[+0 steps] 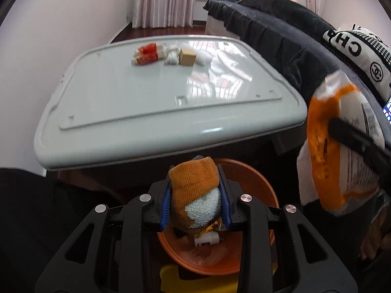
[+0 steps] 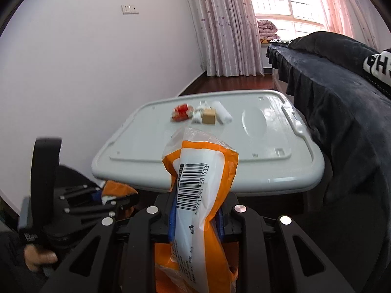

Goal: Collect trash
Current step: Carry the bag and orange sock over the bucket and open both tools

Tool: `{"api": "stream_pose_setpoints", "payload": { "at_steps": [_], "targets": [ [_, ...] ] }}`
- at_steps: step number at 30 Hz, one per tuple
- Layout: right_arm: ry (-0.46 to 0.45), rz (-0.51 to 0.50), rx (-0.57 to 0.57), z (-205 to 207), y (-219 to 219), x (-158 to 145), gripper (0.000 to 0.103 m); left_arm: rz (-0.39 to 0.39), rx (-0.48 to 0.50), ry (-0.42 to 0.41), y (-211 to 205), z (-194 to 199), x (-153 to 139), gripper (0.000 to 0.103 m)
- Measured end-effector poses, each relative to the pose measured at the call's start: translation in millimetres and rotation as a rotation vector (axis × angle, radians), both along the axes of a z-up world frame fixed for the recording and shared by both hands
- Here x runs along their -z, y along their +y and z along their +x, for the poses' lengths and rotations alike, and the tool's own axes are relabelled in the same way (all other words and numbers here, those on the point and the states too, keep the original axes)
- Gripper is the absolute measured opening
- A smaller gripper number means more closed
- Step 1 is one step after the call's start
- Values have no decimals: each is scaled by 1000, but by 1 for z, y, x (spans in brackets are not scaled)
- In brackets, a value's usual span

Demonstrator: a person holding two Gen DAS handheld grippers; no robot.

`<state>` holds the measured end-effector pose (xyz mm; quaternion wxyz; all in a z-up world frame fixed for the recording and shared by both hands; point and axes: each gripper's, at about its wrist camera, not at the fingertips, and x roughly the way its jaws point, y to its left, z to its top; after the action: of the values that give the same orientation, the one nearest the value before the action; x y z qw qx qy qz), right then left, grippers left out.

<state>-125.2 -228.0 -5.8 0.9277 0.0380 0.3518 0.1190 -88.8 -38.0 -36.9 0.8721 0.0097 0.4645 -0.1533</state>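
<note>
Left gripper (image 1: 195, 195) closed tight on an orange and white sock (image 1: 195, 195), blue pads pressing both its sides, poised right above the orange bin (image 1: 256, 178) that sits on the floor below the near edge of the table (image 1: 122, 92). White scrap (image 1: 206, 238) already inside the bin. Right gripper (image 2: 195, 217) clamped on an orange and white plastic wrapper (image 2: 195, 183), barcode facing up, wrapper sticking out past the fingertips and hanging in front of the table's near edge. Still on the table, near its far edge, in a close row: red and white packet (image 2: 181, 112), crumpled white paper (image 2: 198, 114), small brown box (image 2: 209, 115), white roll (image 2: 223, 112). Dark covered bed (image 2: 342, 109) along the table's right edge
</note>
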Motion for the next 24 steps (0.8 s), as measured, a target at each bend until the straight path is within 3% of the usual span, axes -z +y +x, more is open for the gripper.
{"api": "stream_pose_setpoints", "payload": {
  "at_steps": [12,24],
  "targets": [
    [134,73,28,4,-10,30,26,7,3,48,0,-2,14,31],
    [164,93,29,3,-11,36,27,15,11,73,-2,-1,18,31]
  ]
}}
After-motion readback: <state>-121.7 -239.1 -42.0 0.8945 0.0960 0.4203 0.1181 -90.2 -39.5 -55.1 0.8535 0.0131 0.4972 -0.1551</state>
